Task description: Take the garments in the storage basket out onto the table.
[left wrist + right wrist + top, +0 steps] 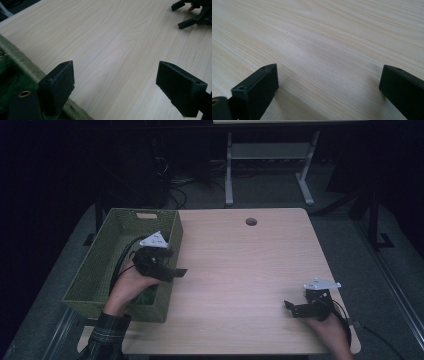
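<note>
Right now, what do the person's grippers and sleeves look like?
Both the left gripper and right gripper are black, each topped by a grey three-cornered plate, with black cables trailing back. Their jaws are blocky black pads with small screw holes. The left forearm wears a dark plaid sleeve.

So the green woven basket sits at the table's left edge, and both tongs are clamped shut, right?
Not quite. The green woven basket is at the table's left edge, but both tongs are open: the left tongs and right tongs show wide gaps in their own gripper views.
</note>
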A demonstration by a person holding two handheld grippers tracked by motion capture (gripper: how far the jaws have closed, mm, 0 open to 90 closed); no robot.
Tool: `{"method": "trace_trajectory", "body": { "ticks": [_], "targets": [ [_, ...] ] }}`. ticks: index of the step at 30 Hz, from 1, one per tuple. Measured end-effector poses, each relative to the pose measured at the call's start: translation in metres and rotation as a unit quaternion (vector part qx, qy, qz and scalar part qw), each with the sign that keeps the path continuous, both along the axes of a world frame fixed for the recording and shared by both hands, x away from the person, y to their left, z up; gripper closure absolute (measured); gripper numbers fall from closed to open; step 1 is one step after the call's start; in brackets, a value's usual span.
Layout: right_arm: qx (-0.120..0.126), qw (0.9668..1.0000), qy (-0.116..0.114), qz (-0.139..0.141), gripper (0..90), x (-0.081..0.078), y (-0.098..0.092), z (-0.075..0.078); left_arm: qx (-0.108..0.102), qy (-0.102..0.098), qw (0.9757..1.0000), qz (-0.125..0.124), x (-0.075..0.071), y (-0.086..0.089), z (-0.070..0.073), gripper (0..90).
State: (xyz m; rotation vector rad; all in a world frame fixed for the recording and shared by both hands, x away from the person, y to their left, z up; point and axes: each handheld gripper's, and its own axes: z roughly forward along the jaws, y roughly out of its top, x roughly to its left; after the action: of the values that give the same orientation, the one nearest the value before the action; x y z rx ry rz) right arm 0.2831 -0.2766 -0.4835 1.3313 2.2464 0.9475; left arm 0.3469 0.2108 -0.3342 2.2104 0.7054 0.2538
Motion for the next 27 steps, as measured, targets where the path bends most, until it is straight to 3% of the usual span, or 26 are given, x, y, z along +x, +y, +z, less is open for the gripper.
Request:
{"method": "trace_trajectory", "body": {
  "ticks": [9, 27],
  "targets": [
    [0.0, 1.0, 0.0, 0.0, 2.1, 0.0, 0.0, 0.0, -0.003, 0.002, 0.9999, 0.014, 0.0, 0.019, 0.001, 20.3],
    [0.0, 1.0, 0.0, 0.0, 2.1, 0.0, 0.0, 0.0, 0.02, -0.005, 0.9984, 0.053, -0.002, 0.061, 0.002, 32.6]
  ]
}}
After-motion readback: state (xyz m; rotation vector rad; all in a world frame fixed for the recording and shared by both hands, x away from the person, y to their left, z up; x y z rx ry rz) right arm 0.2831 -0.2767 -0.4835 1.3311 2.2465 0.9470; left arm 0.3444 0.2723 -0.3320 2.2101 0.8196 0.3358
